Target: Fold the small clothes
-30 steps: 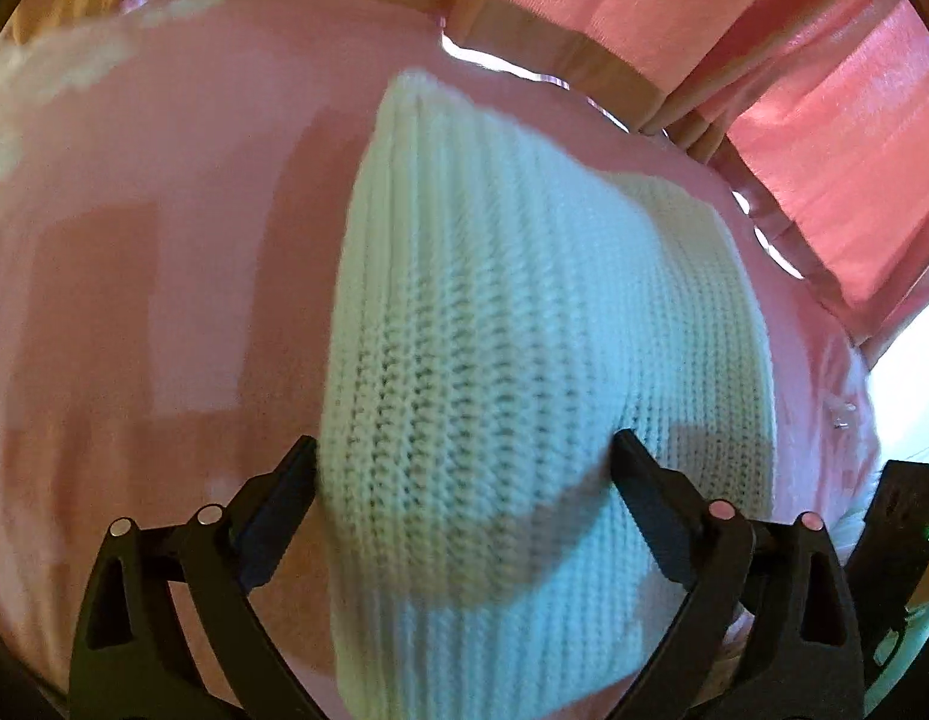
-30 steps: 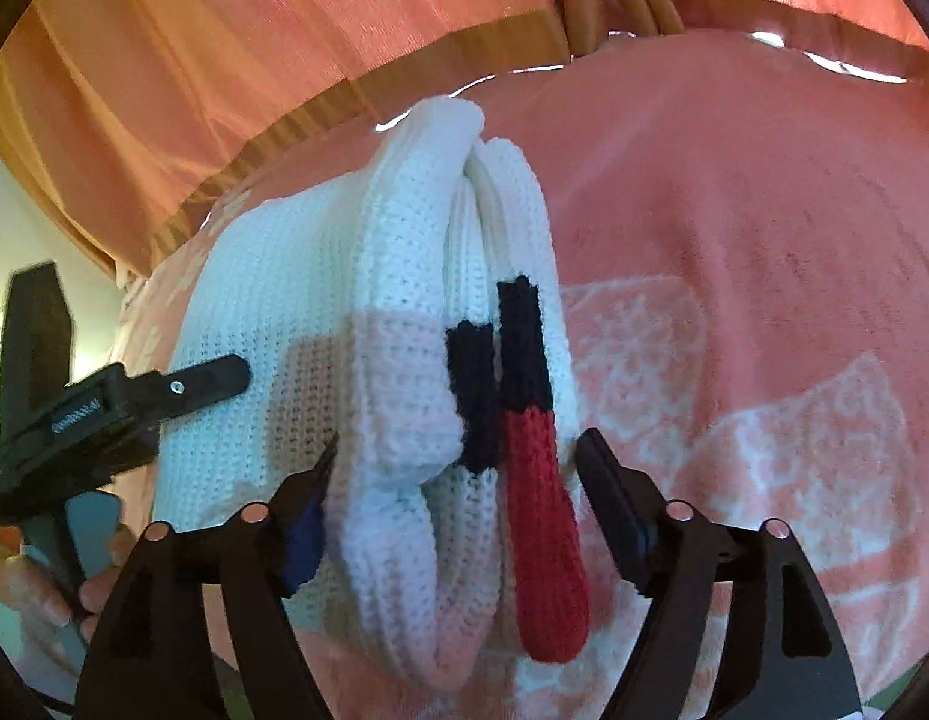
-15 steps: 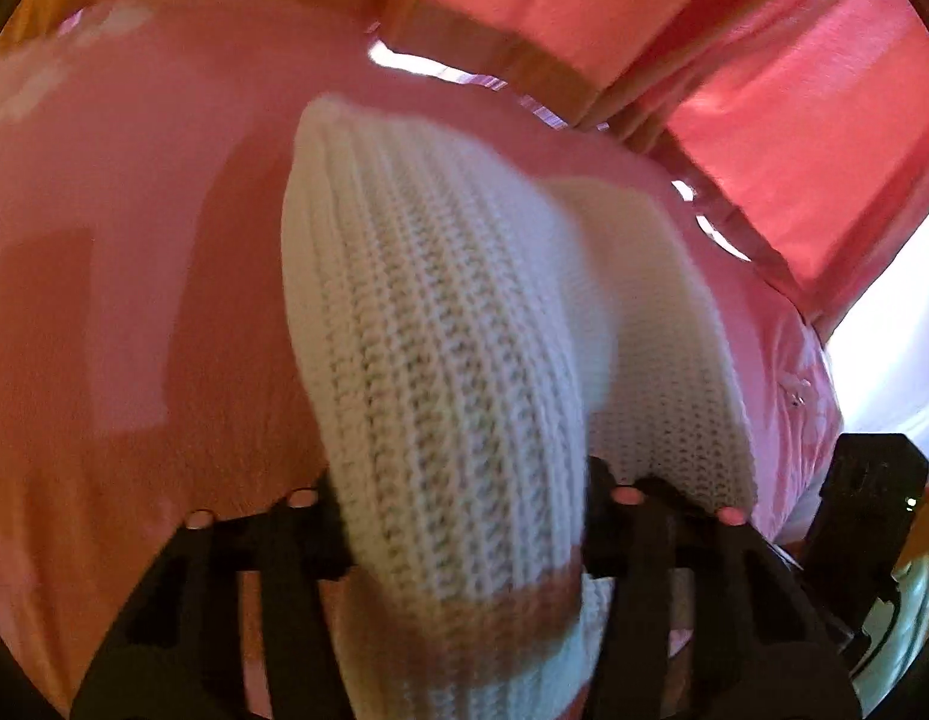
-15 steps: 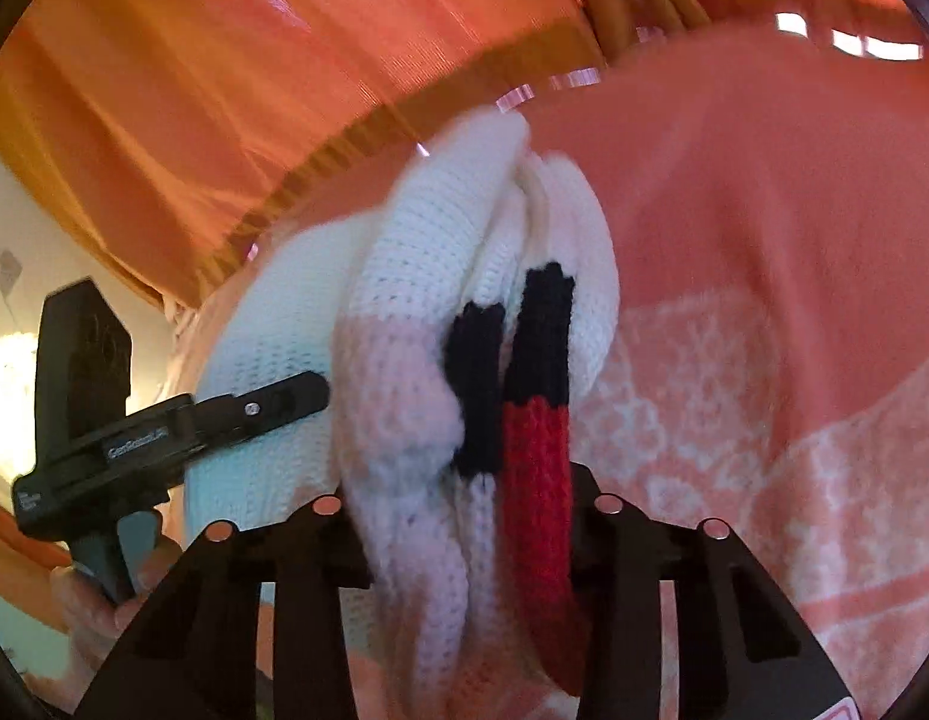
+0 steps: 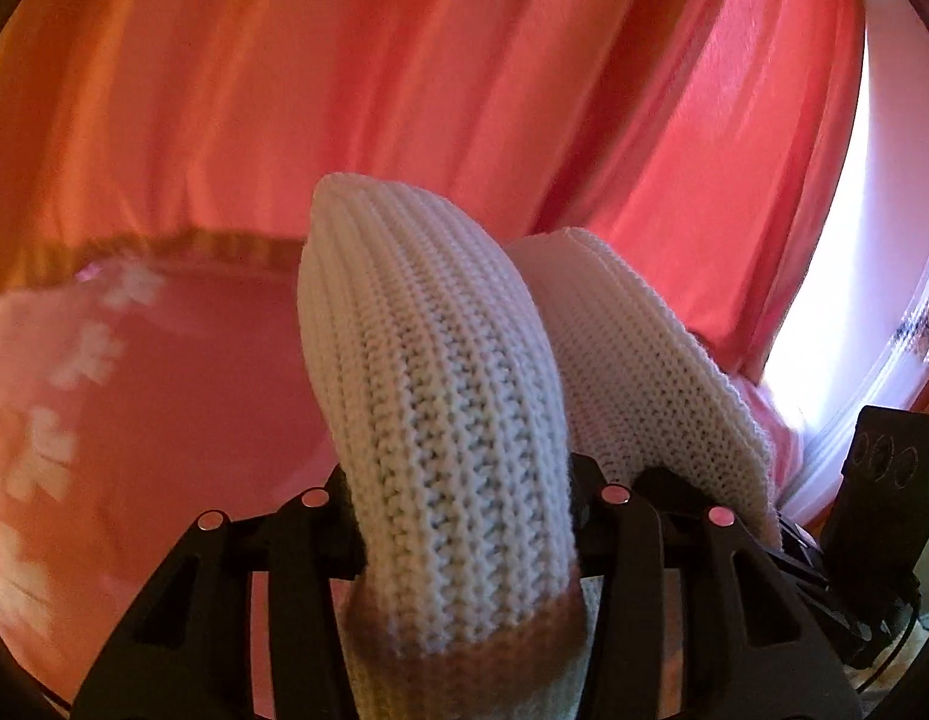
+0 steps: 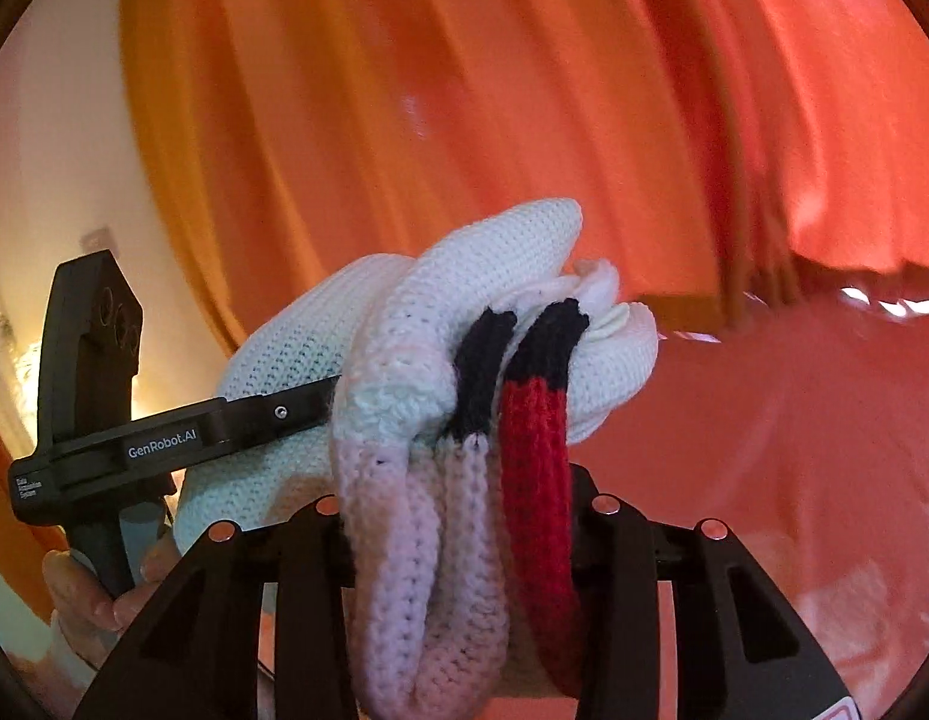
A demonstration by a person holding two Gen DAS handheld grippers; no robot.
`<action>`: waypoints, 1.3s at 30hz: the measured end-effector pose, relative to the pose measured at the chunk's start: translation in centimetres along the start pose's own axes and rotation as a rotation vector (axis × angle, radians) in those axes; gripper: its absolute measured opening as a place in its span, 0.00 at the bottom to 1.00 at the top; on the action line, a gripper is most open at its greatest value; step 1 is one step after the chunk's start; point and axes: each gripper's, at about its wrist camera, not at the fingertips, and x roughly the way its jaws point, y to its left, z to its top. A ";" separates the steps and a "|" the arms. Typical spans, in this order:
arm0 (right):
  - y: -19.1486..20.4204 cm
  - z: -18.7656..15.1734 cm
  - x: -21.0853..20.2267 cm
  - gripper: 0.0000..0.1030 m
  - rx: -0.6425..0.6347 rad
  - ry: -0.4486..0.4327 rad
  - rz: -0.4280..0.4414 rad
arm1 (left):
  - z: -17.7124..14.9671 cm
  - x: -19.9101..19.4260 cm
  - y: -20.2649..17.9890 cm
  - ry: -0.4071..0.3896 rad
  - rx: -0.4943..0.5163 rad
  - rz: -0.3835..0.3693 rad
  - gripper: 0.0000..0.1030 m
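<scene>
Left wrist view: orange-red curtain (image 5: pixel 464 72) fills background, pink patterned surface (image 5: pixel 182 384) below it. My left gripper (image 5: pixel 461 516) clenched on white knit sweater (image 5: pixel 440 396), fold bulging up between fingers, raised above surface.

Right wrist view: same curtain (image 6: pixel 464 90), blurred. My right gripper (image 6: pixel 458 525) clamped on bunched sweater (image 6: pixel 416 408) edge with black and red stripes (image 6: pixel 533 408). I see left gripper (image 6: pixel 308 405) biting sweater from left side.

Orange-red curtain (image 5: pixel 464 60), pink patterned cloth (image 5: pixel 164 390)
</scene>
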 end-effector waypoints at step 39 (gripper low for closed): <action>3.0 -10.9 14.0 0.02 -0.147 0.346 -0.161 | -10.8 5.4 10.8 0.211 0.003 0.550 0.64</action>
